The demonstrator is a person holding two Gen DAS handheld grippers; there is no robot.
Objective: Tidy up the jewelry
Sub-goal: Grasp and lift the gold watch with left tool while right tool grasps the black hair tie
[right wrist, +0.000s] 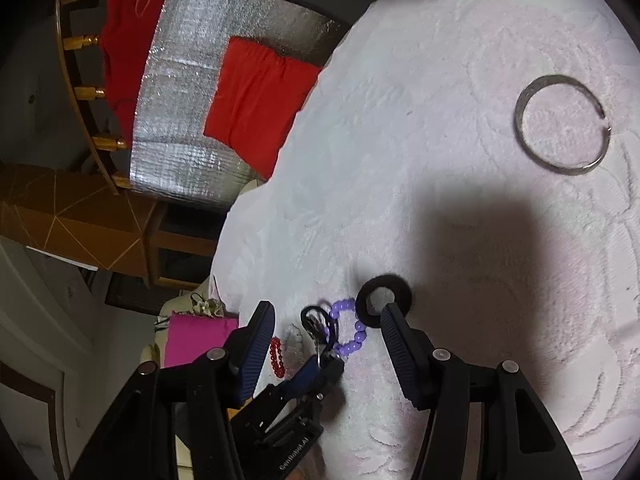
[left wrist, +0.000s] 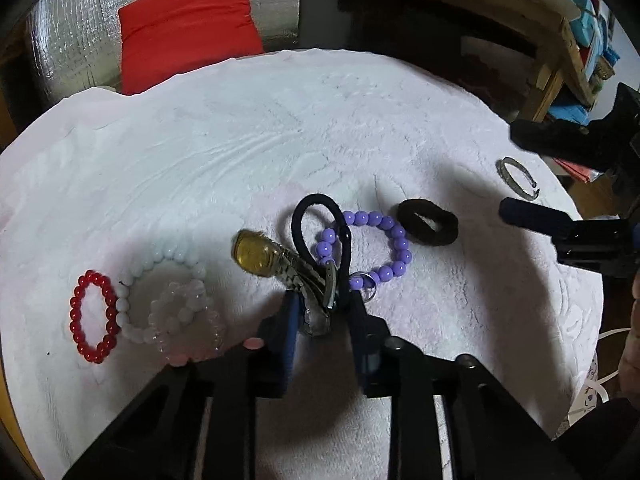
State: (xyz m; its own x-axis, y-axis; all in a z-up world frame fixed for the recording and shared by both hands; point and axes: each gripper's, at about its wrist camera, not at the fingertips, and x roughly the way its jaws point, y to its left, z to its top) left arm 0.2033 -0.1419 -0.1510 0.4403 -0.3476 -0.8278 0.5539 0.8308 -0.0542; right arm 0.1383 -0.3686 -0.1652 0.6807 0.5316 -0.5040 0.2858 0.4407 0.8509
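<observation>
Jewelry lies on a pale towel (left wrist: 280, 128). My left gripper (left wrist: 324, 304) is shut on the metal band of a gold-faced watch (left wrist: 254, 254), and a black hair tie (left wrist: 320, 236) is caught between the pads with it. The tie loops over a purple bead bracelet (left wrist: 384, 240). Left of them lie a red bead bracelet (left wrist: 94, 316), a white one (left wrist: 160, 264) and a clear one (left wrist: 188, 320). To the right are a black scrunchie (left wrist: 427, 227) and a silver bangle (right wrist: 560, 124). My right gripper (right wrist: 327, 312) hovers open near the scrunchie (right wrist: 384, 294), holding nothing.
A red cushion (left wrist: 188, 28) on a silver foil mat (left wrist: 68, 40) sits beyond the towel's far edge. A wooden shelf (left wrist: 552, 40) with boxes stands at the back right. A pink item (right wrist: 200, 340) lies off the towel's left side.
</observation>
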